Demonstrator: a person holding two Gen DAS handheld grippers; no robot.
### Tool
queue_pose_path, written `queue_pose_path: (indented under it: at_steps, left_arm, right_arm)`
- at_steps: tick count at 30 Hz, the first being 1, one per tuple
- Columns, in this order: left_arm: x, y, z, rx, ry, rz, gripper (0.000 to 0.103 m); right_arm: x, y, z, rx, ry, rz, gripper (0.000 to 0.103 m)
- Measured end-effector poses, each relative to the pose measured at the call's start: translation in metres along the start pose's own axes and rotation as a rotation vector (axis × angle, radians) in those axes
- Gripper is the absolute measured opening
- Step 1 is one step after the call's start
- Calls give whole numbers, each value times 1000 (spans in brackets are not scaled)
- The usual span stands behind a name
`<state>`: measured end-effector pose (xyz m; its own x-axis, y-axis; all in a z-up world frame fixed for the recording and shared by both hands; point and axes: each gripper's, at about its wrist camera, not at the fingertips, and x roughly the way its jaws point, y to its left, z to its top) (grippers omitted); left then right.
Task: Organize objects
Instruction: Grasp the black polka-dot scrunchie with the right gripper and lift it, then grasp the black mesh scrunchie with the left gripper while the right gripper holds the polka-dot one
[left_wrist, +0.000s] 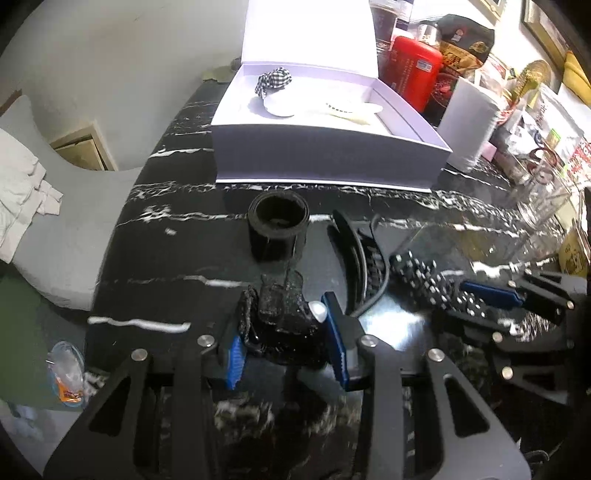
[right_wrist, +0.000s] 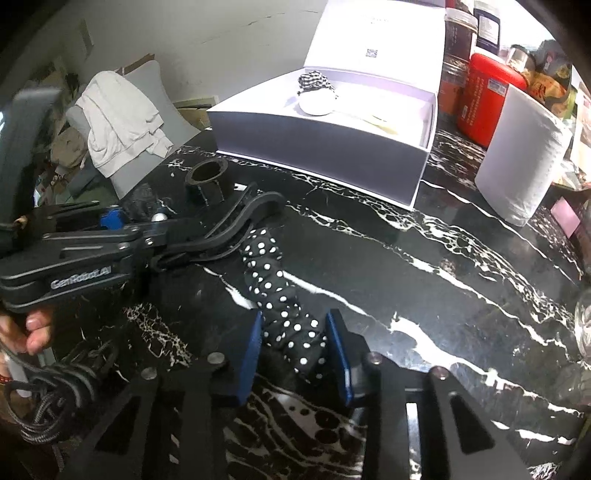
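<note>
My left gripper (left_wrist: 284, 332) is closed around a black glittery hair accessory (left_wrist: 284, 314) with a pearl bead, low on the black marble table (left_wrist: 166, 258). My right gripper (right_wrist: 299, 354) is closed around one end of a black polka-dot hair tie (right_wrist: 273, 280), which lies on the table; it also shows in the left wrist view (left_wrist: 424, 280). A black claw hair clip (left_wrist: 358, 254) lies between them. A black roll-shaped band (left_wrist: 277, 221) stands behind. An open white box (left_wrist: 325, 147) at the back holds a checkered scrunchie (left_wrist: 275, 79), a round white item and a comb.
A white paper roll (left_wrist: 472, 125), a red canister (left_wrist: 413, 70), jars and packets crowd the back right. A clear glass (left_wrist: 539, 192) stands at the right. A grey chair with white cloth (right_wrist: 118, 114) stands left of the table.
</note>
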<state>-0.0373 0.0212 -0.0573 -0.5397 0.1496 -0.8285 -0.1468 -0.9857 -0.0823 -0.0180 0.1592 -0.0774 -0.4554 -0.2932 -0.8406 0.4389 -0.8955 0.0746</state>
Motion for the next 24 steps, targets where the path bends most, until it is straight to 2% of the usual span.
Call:
queue_pose_path:
  at_steps: [11,20,24]
  left_arm:
    - [-17,12,-28,-18,9,19,35]
    - [-10,17,-31,-35,20,-29,37]
    - [-8,13,-31,0,1,-15,39]
  right_arm:
    - [-4,32,-6,-80,-7,61,32]
    - [0,29,-1,-59,-25,42,35]
    - [3,28,1,-63,-41,29,35]
